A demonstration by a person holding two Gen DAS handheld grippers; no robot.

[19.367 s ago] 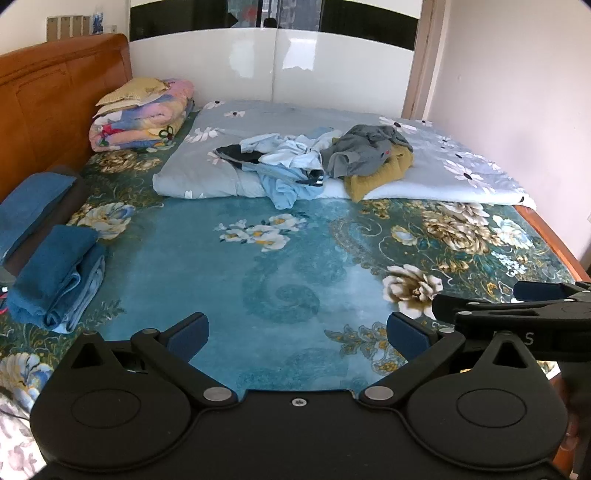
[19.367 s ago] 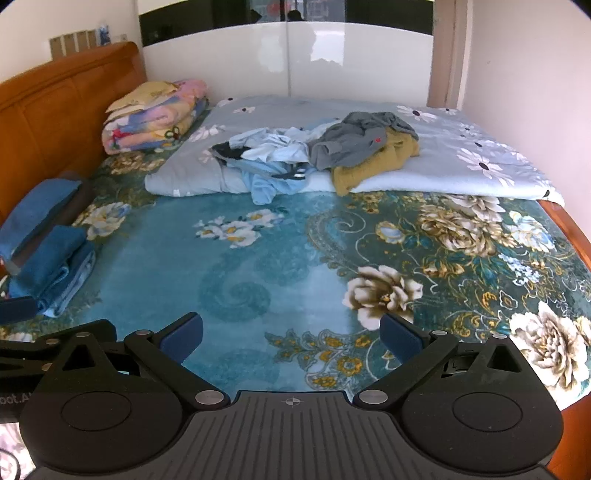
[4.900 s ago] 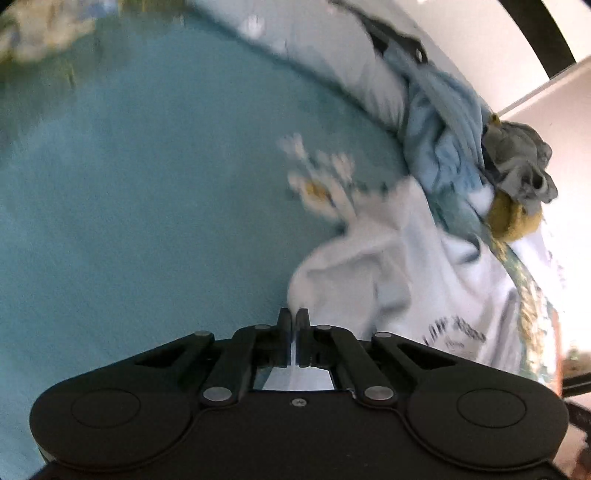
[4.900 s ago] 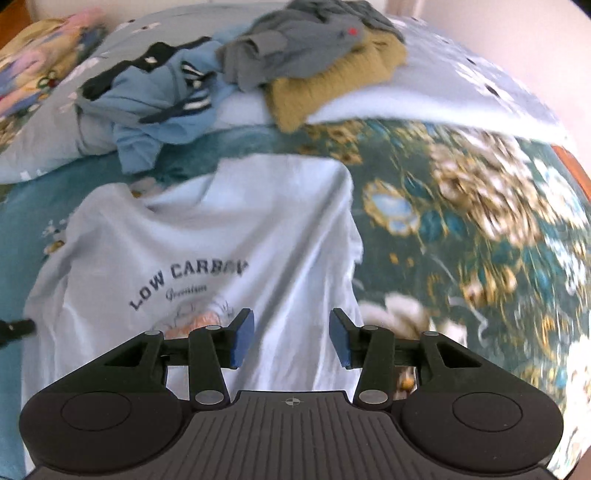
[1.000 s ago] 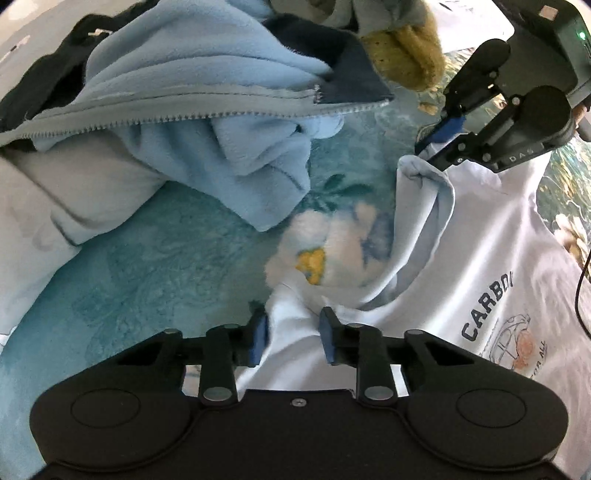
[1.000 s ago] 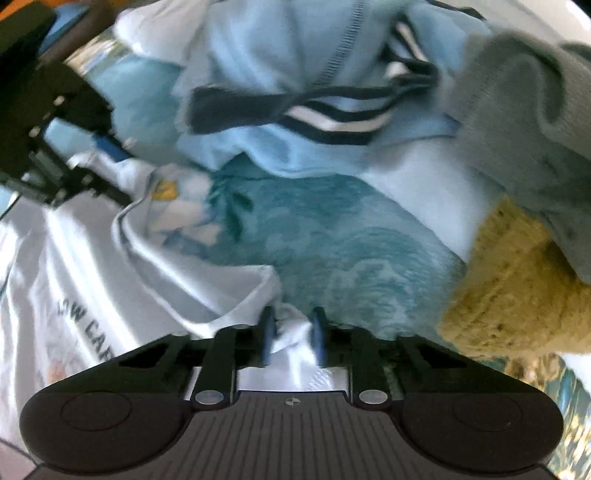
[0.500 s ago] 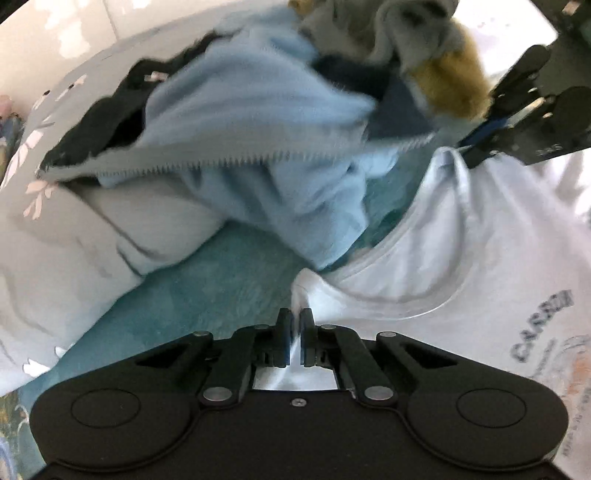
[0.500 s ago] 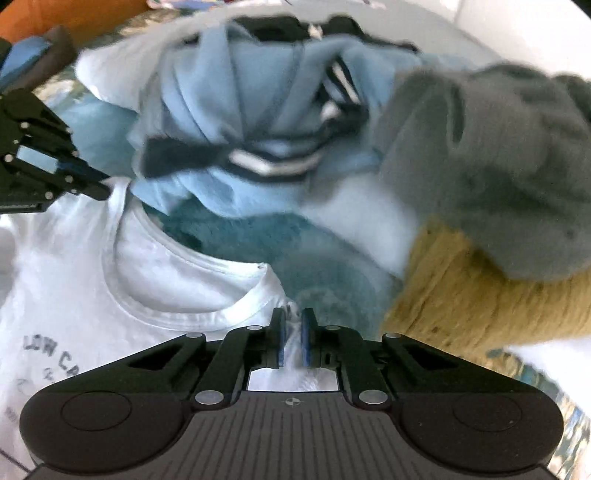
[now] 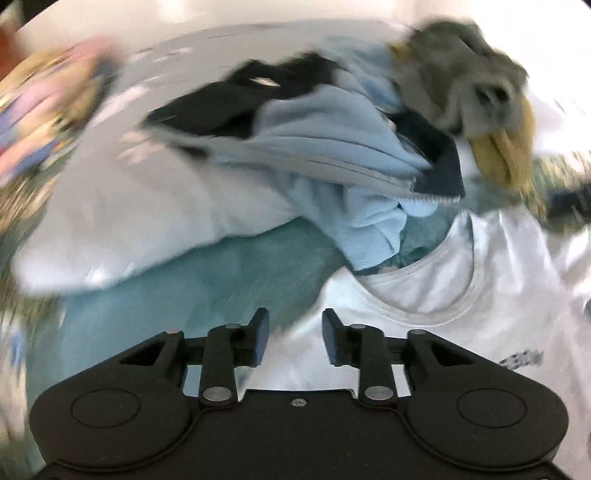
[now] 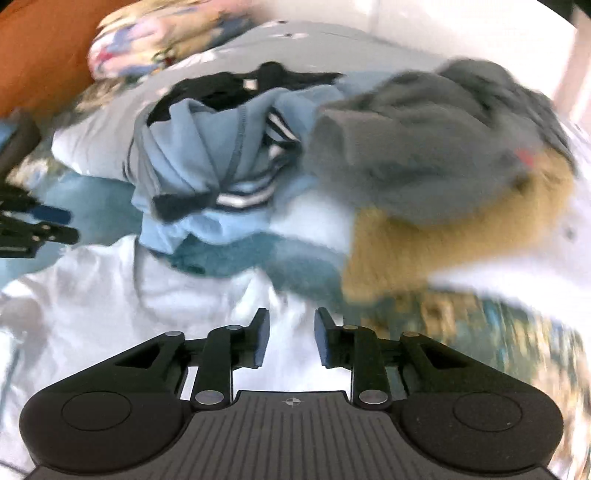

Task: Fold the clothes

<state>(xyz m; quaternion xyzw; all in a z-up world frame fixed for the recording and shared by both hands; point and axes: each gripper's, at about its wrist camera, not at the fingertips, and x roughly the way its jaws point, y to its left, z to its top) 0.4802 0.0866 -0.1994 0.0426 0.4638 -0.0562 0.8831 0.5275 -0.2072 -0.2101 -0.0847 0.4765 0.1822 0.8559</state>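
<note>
A white T-shirt [image 9: 424,295] with dark print lies spread on the teal bedspread [image 9: 221,291], neckline toward the clothes pile. My left gripper [image 9: 295,334] hovers over the shirt's left shoulder. Its jaws are opening, the pads are clear of the cloth, and the fabric shows below the gap. My right gripper [image 10: 291,336] hovers over the shirt [image 10: 110,295] by the other shoulder, jaws also opening and gripping nothing. The left gripper [image 10: 33,225] shows at the left edge of the right wrist view. Both views are blurred.
Just past the collar is a pile: a light blue fleece jacket [image 9: 332,147], a blue striped top [image 10: 207,166], a grey garment [image 10: 424,147] and a mustard knit [image 10: 424,251]. They rest on a folded pale quilt [image 9: 147,206]. An orange headboard [image 10: 37,55] and folded blankets [image 10: 166,33] lie far left.
Half a second ago both grippers were shut on the shirt's shoulders beside the collar. Both have let go, opened and lifted, and the shirt's top now lies flat.
</note>
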